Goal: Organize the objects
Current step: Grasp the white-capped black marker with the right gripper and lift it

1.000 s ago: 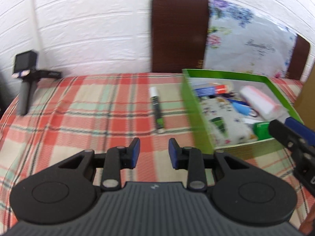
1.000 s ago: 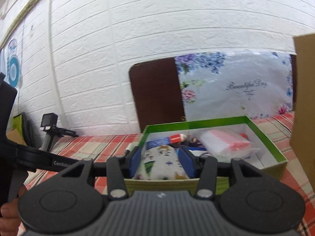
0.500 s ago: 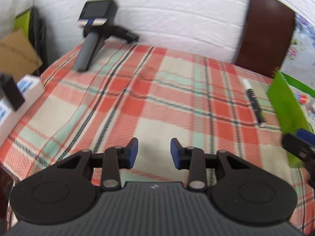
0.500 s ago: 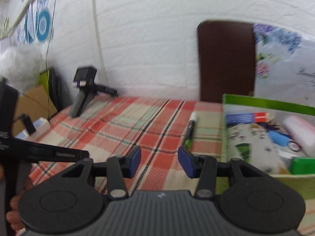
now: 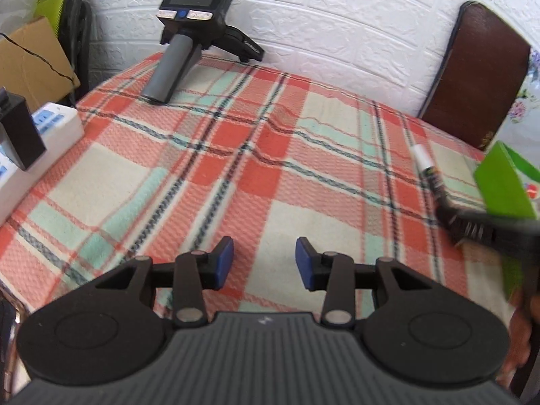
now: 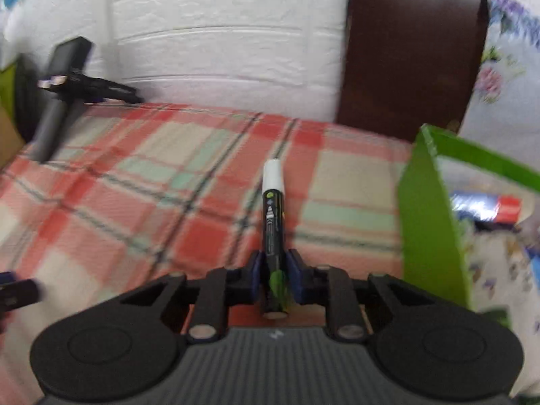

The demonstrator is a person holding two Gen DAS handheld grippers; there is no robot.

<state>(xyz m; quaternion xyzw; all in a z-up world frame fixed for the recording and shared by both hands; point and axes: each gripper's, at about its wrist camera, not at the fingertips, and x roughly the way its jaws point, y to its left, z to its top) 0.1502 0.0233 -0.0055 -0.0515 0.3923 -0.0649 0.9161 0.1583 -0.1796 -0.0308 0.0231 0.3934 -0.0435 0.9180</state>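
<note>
The right gripper pointed down at the desk, which was covered with a red and green checked cloth. The marker lay on this cloth directly between the two blue pads. Its rear end was near the gripper body, and its white cap pointed away toward the white brick wall. The jaws were closing around the black barrel; the pads stood just beside it on both sides, but the blur did not let me tell if they already pressed on it. The green box stood near the marker on its right side, with several items inside.

In the left wrist view, the left gripper hung over a bare part of the cloth. Its jaws were opening and nothing was between them. The marker lay well apart from it, far to the right, next to the green box. A blurred part of the right gripper covered the marker's near end. A grey handheld device rested near the wall.
</note>
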